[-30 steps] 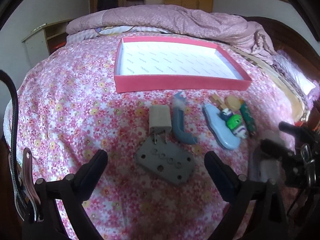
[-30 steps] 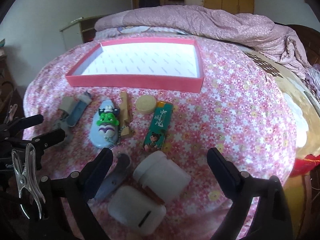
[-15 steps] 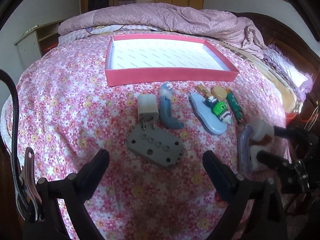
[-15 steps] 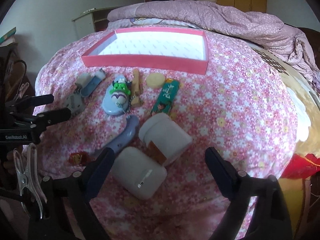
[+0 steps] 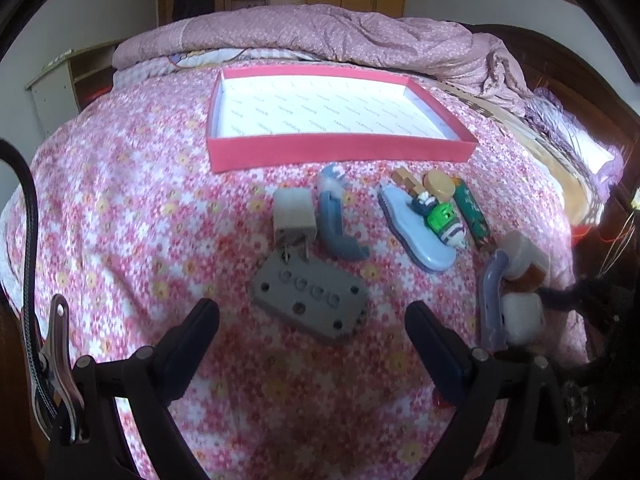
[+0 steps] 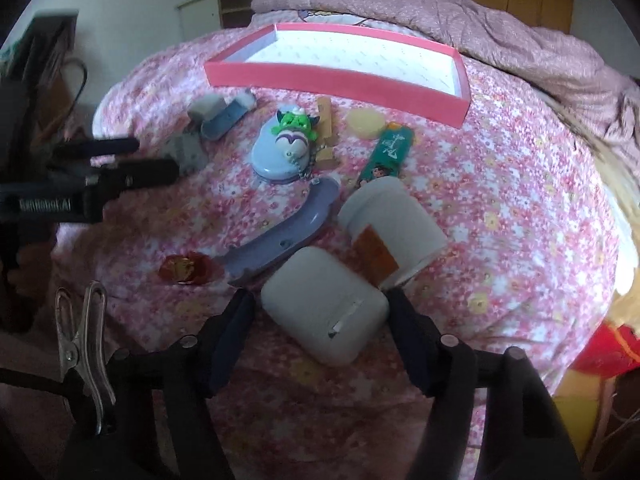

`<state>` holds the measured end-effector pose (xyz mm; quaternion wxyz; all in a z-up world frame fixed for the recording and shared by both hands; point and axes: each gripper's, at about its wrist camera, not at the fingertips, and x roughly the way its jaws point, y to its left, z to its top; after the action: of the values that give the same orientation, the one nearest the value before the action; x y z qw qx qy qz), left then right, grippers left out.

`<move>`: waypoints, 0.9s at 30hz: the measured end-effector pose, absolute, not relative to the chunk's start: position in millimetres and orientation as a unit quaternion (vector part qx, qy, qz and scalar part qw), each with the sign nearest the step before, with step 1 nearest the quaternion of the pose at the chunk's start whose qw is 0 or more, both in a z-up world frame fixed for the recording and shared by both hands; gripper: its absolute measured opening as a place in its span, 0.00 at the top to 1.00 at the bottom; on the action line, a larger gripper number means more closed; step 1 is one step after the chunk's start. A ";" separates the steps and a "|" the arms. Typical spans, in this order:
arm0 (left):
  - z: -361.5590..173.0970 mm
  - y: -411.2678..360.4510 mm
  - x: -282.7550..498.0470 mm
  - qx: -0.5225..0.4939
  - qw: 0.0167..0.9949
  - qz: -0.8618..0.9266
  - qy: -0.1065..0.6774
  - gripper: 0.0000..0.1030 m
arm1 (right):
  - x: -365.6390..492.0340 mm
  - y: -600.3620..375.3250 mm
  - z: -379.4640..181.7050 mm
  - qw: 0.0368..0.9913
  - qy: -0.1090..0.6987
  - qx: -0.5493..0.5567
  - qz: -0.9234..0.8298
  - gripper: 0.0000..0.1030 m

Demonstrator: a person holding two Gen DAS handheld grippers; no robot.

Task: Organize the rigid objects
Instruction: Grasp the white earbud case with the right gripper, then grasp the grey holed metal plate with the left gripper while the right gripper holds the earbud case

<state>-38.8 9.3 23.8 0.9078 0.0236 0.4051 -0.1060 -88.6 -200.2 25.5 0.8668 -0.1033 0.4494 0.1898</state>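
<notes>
A red tray with a white floor [image 5: 340, 148] [image 6: 336, 80] lies at the far side of the floral bed. Small objects lie in front of it. My left gripper [image 5: 312, 320] is open, just short of a grey perforated block [image 5: 310, 300]. A white plug adapter [image 5: 294, 210] and a blue curved piece [image 5: 334, 224] lie beyond it. My right gripper [image 6: 320, 312] is open, its fingers on either side of a white earbud case [image 6: 324, 316]. A white jar [image 6: 394, 228] and a purple curved piece [image 6: 280, 236] lie next to it.
A light blue case with a green toy [image 6: 286, 148], a wooden piece [image 6: 326, 132], a yellow disc [image 6: 366, 124], a green lighter [image 6: 386, 156] and a red wrapper [image 6: 184, 268] lie on the bed. A bunched quilt [image 5: 320, 40] lies behind the tray.
My right gripper has moved forward and narrowed, so its fingers now flank the white earbud case. My left gripper has shifted slightly and stays open near the grey block.
</notes>
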 end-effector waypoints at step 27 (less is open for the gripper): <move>22.0 6.7 -39.4 0.036 0.905 -0.111 0.408 0.26 | -93.5 -192.1 34.0 0.876 0.419 -0.115 0.207 0.39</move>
<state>-39.4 6.7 22.0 0.9054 0.0360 0.4084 -0.1106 -93.5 -192.1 34.0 0.8765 -0.1150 0.4192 0.2068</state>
